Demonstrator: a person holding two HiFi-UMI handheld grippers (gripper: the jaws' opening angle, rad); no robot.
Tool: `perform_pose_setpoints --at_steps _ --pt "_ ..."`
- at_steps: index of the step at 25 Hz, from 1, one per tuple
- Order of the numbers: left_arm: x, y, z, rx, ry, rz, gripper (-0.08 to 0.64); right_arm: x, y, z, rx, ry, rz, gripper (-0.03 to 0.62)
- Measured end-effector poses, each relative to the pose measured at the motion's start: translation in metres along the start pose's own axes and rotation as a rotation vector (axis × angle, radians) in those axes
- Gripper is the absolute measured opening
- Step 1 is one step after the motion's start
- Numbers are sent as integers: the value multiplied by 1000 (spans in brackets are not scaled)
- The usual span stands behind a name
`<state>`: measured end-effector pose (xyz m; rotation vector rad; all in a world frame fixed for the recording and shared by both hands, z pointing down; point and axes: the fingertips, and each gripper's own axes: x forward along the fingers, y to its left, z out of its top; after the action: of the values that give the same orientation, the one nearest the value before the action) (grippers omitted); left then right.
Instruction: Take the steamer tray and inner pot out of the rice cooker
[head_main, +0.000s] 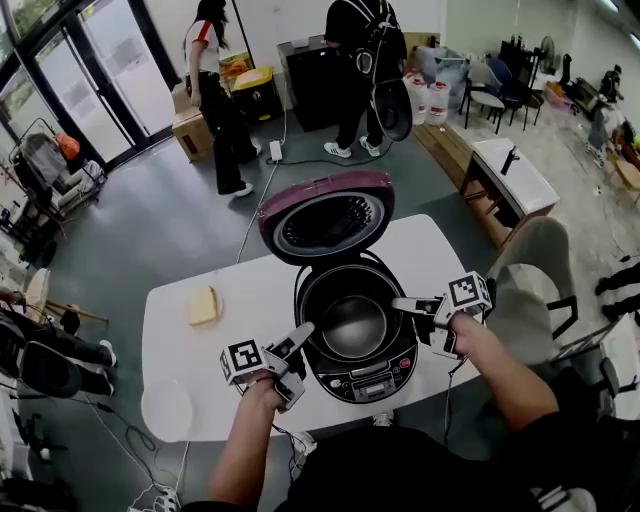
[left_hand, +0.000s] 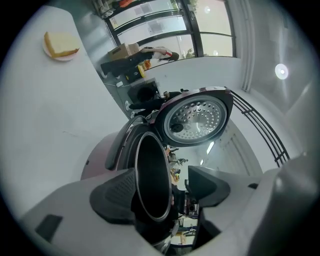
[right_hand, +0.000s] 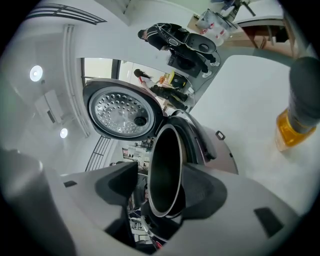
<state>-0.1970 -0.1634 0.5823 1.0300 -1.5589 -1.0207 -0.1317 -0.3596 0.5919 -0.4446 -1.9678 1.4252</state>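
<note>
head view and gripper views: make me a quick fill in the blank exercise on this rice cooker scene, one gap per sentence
The lid of the maroon rice cooker stands ____.
The dark round metal inner pot sits ____ the cooker.
The left gripper and the right gripper each have open jaws either side of the pot's ____.
In the head view, the yellow block lies to the cooker's ____.
Missing words: open; inside; rim; left.

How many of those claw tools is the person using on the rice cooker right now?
2. The left gripper straddles the left rim of the inner pot; the right gripper straddles its right rim. None looks hidden.
</note>
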Motion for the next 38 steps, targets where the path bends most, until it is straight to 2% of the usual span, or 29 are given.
perform_pose_setpoints --at_steps 6,11,13,16,23,29,33,38 --pt "5 5 0 39 25 56 269 1 -10 0 -37 23 -71 167" --pt "6 13 0 79 45 131 180 0 -20 2 -86 27 -142 64" --pt "5 22 -1 85 51 169 119 -1 -24 2 -99 24 -160 26" --pt "4 29 2 95 48 210 14 0 -24 5 -112 14 -166 25" --pt "4 29 1 69 46 197 8 -1 -24 6 -119 -8 -187 20" --pt "0 29 -1 82 32 205 3 -3 -17 5 -136 -37 -179 14" --pt "-4 15 -1 99 13 164 3 -11 -1 7 -151 -66 -157 12" --pt "-12 -13 2 157 -19 109 5 -23 26 7 -195 -123 -129 14"
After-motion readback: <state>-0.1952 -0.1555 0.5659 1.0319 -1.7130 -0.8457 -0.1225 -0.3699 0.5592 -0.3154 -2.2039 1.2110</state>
